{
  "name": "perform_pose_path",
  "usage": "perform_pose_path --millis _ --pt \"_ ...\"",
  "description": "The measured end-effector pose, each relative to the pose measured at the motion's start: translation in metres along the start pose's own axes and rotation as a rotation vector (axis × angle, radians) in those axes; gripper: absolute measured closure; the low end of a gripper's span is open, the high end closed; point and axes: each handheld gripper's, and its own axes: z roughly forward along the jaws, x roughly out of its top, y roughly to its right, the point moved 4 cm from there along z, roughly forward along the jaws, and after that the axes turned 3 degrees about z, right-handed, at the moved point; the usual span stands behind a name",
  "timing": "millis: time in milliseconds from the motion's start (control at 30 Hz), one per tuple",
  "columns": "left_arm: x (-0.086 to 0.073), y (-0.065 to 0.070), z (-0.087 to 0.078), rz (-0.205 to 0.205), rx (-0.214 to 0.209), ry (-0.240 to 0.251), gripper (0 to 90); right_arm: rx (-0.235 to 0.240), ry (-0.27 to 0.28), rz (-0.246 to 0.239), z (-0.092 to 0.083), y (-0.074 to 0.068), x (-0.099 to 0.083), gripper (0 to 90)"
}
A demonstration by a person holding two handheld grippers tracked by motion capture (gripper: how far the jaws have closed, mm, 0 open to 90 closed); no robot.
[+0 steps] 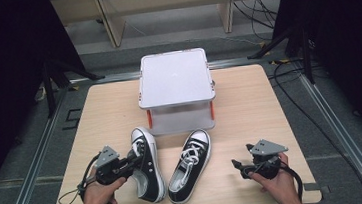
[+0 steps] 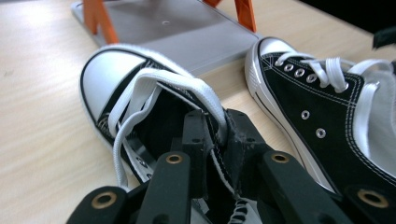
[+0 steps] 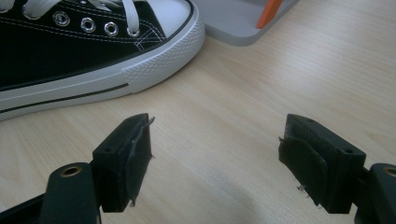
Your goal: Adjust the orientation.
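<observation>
On the wooden counter (image 1: 249,100) lie two black sneakers with white toes and white laces, side by side near the front edge. The left sneaker (image 1: 146,161) is tilted onto its side, and the left tongs (image 1: 135,160) are closed on its collar edge beside the lace; in the left gripper view the two black pads pinch the fabric and a white lace (image 2: 140,93) runs just above them. The right sneaker (image 1: 190,165) stands flat on its sole, just beside the left one, with the toe pointing toward the far side. Behind both shoes stands a grey box (image 1: 176,90) with orange posts. The right tongs (image 1: 240,166) are wide open and hold nothing, low over the bare counter, to the right of the right sneaker.
</observation>
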Motion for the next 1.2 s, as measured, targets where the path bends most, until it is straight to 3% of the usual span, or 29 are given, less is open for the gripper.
perform_pose_path --millis 67,133,267,367,400,433,500,533,567,667,700,767,800,900,933,967,1033,1067,1200 --pt "0.004 0.005 0.007 0.048 0.013 -0.028 78.1 0.006 -0.006 0.017 0.0 -0.001 0.0 25.0" --pt "0.006 0.01 0.014 0.064 0.001 -0.034 78.5 -0.002 -0.006 0.009 0.001 -0.001 0.0 25.1" --pt "0.006 0.015 0.021 0.092 -0.006 -0.066 76.0 0.036 -0.002 0.017 0.001 -0.002 0.0 25.1" --pt "0.007 0.015 0.016 0.079 -0.006 -0.057 70.1 0.02 -0.01 0.021 0.0 -0.003 0.0 25.1" --pt "0.007 0.012 0.015 0.083 -0.005 -0.067 68.1 0.043 -0.003 0.02 0.002 -0.003 0.0 25.1" --pt "0.006 0.012 0.013 0.061 -0.008 -0.063 65.2 0.052 -0.01 0.019 0.001 -0.003 0.0 25.1" --pt "0.006 0.011 0.009 0.029 -0.01 -0.05 56.2 0.041 0.003 0.002 0.002 -0.002 0.0 25.1" --pt "0.007 0.01 0.007 0.027 -0.005 -0.057 53.3 0.008 -0.001 -0.009 0.0 -0.001 0.0 25.1" --pt "0.007 0.008 0.004 0.037 0.008 -0.067 49.8 0.037 -0.012 0.034 0.0 -0.003 -0.001 25.1" --pt "0.004 0.007 -0.002 0.029 0.013 -0.088 39.9 0.006 -0.009 0.017 -0.001 -0.002 0.0 25.1" --pt "0.003 0.006 -0.003 0.034 0.019 -0.099 38.2 -0.004 0.005 -0.019 0.0 0.001 0.0 25.1" --pt "-0.001 0.009 -0.002 0.023 0.008 -0.111 36.1 0.017 -0.011 0.019 0.0 -0.002 0.0 25.1" --pt "-0.004 0.01 -0.001 0.028 0.012 -0.126 32.8 0.025 0.006 0.016 0.001 -0.002 0.0 25.1" --pt "-0.008 0.016 0.003 0.066 0.0 -0.173 28.2 0.046 -0.014 0.013 0.001 -0.003 0.0 25.1" --pt "-0.008 0.02 0.004 0.053 -0.008 -0.162 28.2 0.046 -0.014 0.013 0.001 -0.003 0.0 25.1" --pt "-0.008 0.022 0.005 0.072 -0.01 -0.174 27.3 0.046 -0.013 0.013 0.001 -0.003 0.0 25.1" --pt "-0.008 0.023 0.009 0.1 0.025 -0.196 28.4 0.051 -0.011 0.017 0.001 -0.003 0.0 25.1" --pt "-0.008 0.022 0.009 0.126 0.042 -0.218 30.9 0.051 -0.011 0.014 0.001 -0.003 0.0 25.1" --pt "-0.009 0.02 0.015 0.15 0.073 -0.223 42.1 0.053 -0.013 0.018 0.001 -0.003 -0.001 25.1"
